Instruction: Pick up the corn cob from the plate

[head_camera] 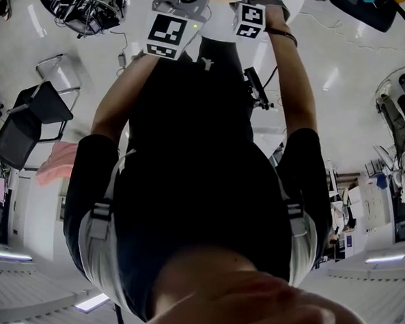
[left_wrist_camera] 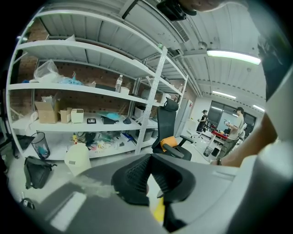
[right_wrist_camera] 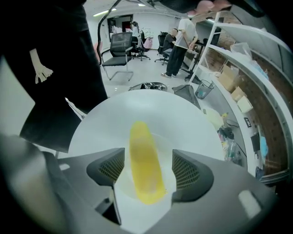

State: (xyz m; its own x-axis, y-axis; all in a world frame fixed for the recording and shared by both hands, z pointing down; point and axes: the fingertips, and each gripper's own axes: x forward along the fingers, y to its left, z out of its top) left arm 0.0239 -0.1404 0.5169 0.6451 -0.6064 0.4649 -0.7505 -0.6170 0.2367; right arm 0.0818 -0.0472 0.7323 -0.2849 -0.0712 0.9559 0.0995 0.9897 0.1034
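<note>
The corn cob (right_wrist_camera: 145, 160) is lying untouched on the plate (right_wrist_camera: 165, 157) on the white bench (right_wrist_camera: 183, 114), between the wide-apart jaws of the right hand-held gripper (right_wrist_camera: 147, 168). The left hand-held gripper (left_wrist_camera: 149, 176) is keeping its jaws together, gripping nothing visible. Clamping and lifting are remaining.

Quick tally, table + room
2 grippers (left gripper (left_wrist_camera: 150, 157), right gripper (right_wrist_camera: 147, 164)), 2 marker cubes (head_camera: 166, 36), (head_camera: 250, 20) at 12 o'clock in head view; 1 corn cob (right_wrist_camera: 143, 151), 1 plate (right_wrist_camera: 165, 148), 1 round white table (right_wrist_camera: 137, 107); 1 shelf rack (left_wrist_camera: 91, 87), 1 black office chair (left_wrist_camera: 167, 123) at its 3 o'clock, 2 ppl (left_wrist_camera: 238, 121) standing approx 3 o'clock beyond.
</note>
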